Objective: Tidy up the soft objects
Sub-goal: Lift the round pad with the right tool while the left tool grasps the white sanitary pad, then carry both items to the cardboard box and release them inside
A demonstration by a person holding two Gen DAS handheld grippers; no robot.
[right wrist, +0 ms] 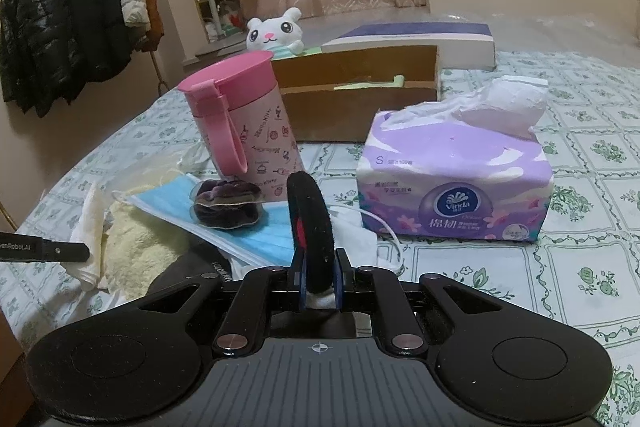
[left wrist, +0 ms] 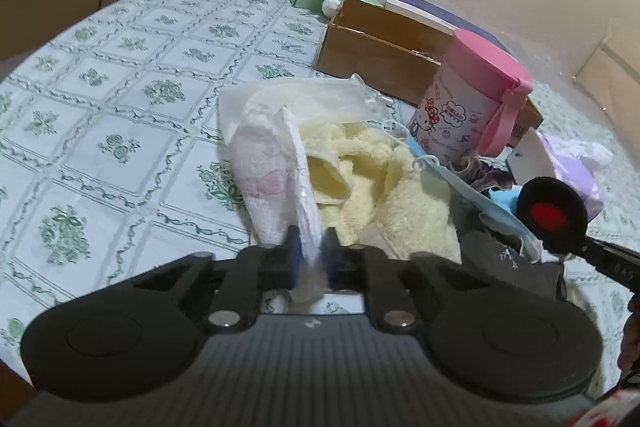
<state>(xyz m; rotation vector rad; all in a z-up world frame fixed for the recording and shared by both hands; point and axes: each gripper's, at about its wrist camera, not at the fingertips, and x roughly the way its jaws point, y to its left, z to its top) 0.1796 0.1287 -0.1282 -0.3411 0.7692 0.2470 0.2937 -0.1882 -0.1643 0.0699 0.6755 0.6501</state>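
Fingers of the left gripper (left wrist: 311,255) are pinched on the near edge of a white cloth (left wrist: 272,179), which drapes over the yellow towel (left wrist: 384,195) in the pile, centre of the table (left wrist: 100,87). Right gripper (right wrist: 319,281) is clamped on a black round pad (right wrist: 310,215) with a red centre, held up on edge near the tissue pack (right wrist: 456,179). Cloth looks light, limp, non-slippery, so I'd expect it to sag and trail when lifted; edge grip is fine, but it may drag the towel or blue mask (right wrist: 240,223) with it. Pad looks soft, springy, light; rim grip seems secure. Open brown box (right wrist: 360,95) sits far, behind the pink cup (right wrist: 248,123).
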